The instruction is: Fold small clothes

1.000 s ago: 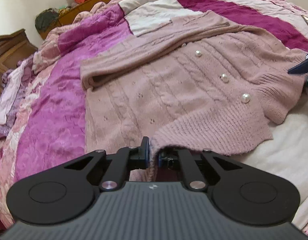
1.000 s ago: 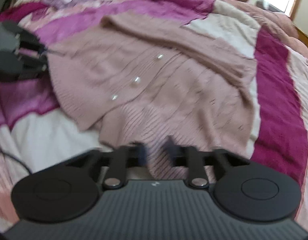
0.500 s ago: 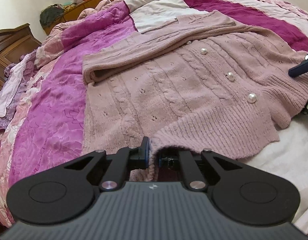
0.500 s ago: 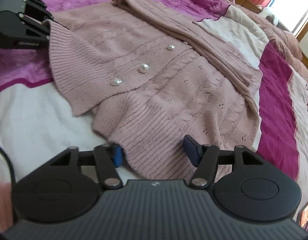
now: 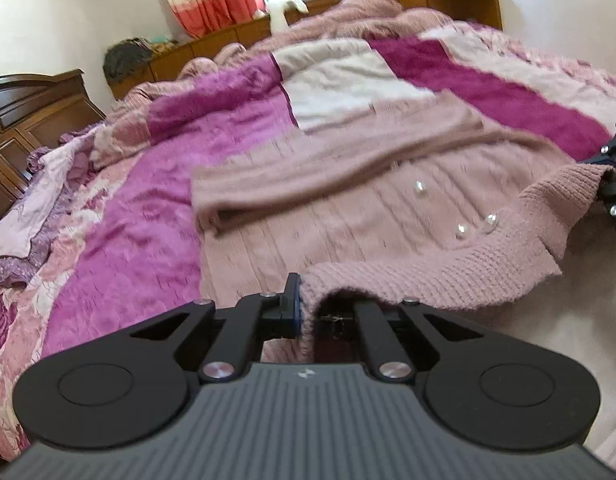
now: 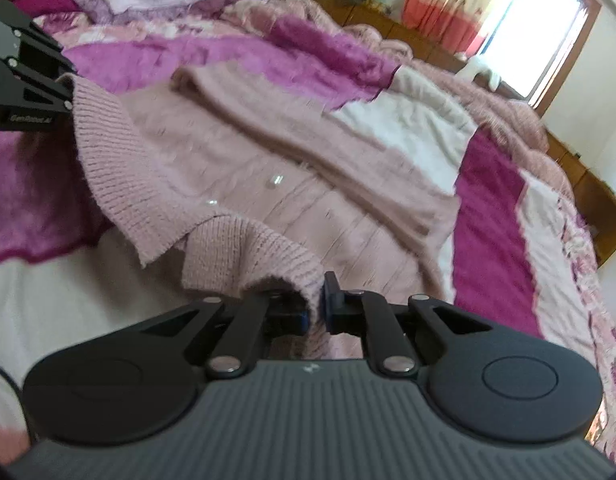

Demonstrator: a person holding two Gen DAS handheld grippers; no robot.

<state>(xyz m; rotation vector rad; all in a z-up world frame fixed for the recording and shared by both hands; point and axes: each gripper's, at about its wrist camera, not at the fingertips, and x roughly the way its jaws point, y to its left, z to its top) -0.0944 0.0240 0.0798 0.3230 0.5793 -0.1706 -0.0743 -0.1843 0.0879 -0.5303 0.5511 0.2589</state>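
Observation:
A dusty-pink knit cardigan [image 5: 348, 216] with pearl buttons [image 5: 462, 232] lies on the bed, sleeves folded across its chest. My left gripper [image 5: 308, 304] is shut on one corner of the ribbed hem and holds it off the bed. My right gripper [image 6: 316, 304] is shut on the other hem corner of the cardigan [image 6: 268, 168], also lifted. The hem hangs raised between the two grippers. The right gripper shows at the right edge of the left wrist view [image 5: 612, 176]; the left gripper shows at the left edge of the right wrist view [image 6: 28, 84].
The bed has a magenta, pink and white patchwork blanket [image 5: 148, 184]. A dark wooden headboard [image 5: 28, 120] stands left. A low wooden cabinet [image 5: 212, 44] runs under a curtained window [image 6: 520, 12]. Rumpled lilac cloth [image 5: 24, 232] lies at the left edge.
My right gripper closed on the hem corner. Both grippers lifted the hem off the bed and moved it forward toward the collar, tilting both views up.

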